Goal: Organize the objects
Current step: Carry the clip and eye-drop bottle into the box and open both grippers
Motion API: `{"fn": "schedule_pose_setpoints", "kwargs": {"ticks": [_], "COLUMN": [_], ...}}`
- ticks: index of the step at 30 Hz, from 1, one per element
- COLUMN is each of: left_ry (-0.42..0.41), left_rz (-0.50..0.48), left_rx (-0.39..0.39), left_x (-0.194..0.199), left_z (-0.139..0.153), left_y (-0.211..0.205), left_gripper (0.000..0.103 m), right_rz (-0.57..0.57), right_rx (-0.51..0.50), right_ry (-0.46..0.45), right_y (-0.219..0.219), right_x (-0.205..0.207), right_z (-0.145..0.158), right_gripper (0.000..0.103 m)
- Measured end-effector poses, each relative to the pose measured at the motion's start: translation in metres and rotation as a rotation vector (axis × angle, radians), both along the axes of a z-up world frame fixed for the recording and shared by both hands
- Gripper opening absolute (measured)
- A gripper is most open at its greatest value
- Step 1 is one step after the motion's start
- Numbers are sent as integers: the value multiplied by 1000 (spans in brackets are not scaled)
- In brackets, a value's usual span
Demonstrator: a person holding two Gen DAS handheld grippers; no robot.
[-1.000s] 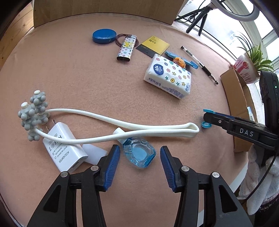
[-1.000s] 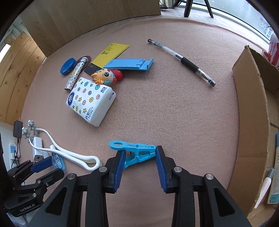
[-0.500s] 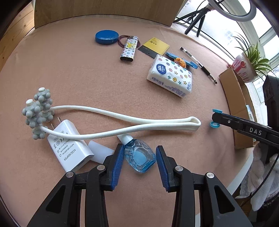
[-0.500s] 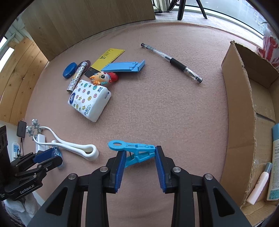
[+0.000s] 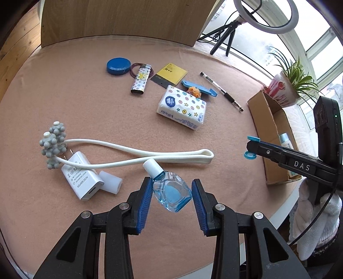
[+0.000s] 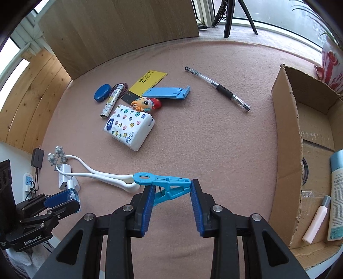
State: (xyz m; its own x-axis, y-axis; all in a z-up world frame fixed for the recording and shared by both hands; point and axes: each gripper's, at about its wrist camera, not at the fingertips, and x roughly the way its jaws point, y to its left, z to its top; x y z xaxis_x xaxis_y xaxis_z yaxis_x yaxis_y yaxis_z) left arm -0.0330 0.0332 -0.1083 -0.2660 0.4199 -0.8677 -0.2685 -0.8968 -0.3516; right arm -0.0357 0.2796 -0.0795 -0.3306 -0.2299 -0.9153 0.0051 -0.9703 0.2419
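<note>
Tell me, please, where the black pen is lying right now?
In the right wrist view the black pen lies alone on the pink mat, upper right of centre, between the blue phone stand and the cardboard box.

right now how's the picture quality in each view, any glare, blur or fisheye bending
Left wrist view: sharp; the window behind the ring light is blown out white; the fisheye bows the table edge and blackens the corners. Right wrist view: even daylight, soft shadows, the blue clip crisp; the cardboard box wall bends near the rim.
</note>
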Motion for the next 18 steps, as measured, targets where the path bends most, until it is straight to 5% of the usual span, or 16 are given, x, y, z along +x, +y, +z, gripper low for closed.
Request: {"fn": "schedule_pose_setpoints", "kwargs": {"ticks": [10,18], "left_ry": [78,113], "left_rz": [-150,-280], "left_rx": [49,100], "left_x": [-15,-17], "left_z": [33,47], "left_y": [88,181], "left_gripper": [41,41], "right_rz": [-71,-187], "right_rx": [11,19], "right_ry": [95,95], "right_y": [46,107], "right_x": [28,54], "right_z": [45,49], "right_gripper": [30,30]}}
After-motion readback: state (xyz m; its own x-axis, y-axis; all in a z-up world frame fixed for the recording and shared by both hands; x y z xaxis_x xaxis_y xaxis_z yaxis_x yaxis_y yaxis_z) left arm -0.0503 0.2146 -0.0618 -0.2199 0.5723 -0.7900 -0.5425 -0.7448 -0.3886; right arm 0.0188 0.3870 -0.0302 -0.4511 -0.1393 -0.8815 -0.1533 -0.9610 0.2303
